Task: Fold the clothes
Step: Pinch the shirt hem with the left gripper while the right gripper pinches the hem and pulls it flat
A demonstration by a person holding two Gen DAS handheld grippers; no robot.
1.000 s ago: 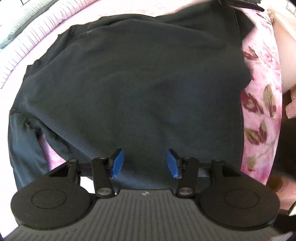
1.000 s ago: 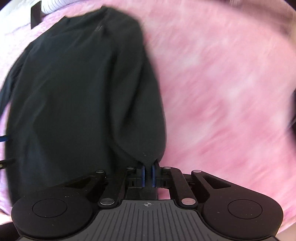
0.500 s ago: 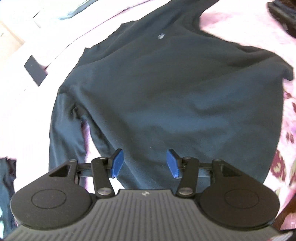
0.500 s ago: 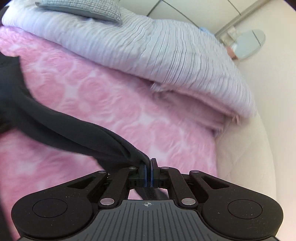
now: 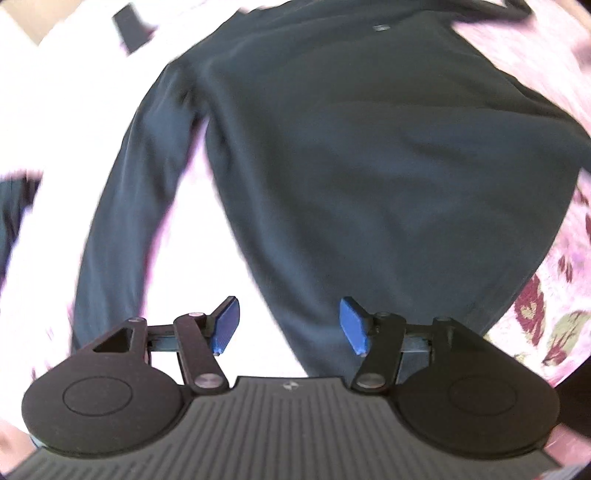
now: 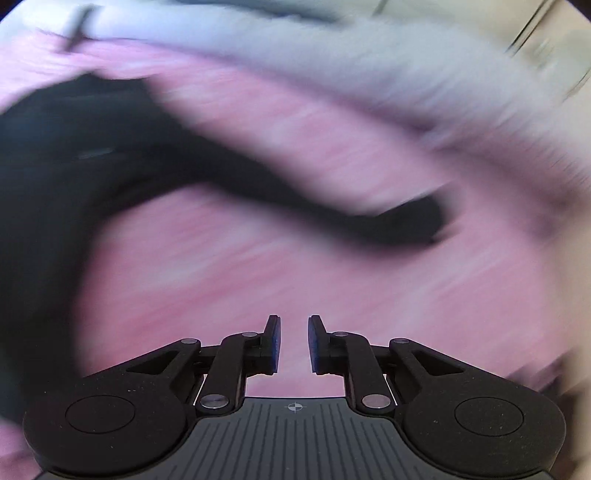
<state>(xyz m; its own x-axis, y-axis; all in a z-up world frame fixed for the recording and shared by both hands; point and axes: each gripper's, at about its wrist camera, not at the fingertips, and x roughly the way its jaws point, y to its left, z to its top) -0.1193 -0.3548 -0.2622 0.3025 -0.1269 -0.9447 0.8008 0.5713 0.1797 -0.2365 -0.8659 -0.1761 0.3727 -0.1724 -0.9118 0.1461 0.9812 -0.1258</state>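
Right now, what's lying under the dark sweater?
The dark sweater lies spread on a pink floral bedspread, which shows around its edges and between the body and one sleeve. Whatever is directly beneath the body is covered.

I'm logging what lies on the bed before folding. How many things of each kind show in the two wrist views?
Dark long-sleeved tops: 1
Pink floral bedcovers: 1
Pale striped duvets: 1
Small dark flat objects near the top's shoulder: 1
Total: 4
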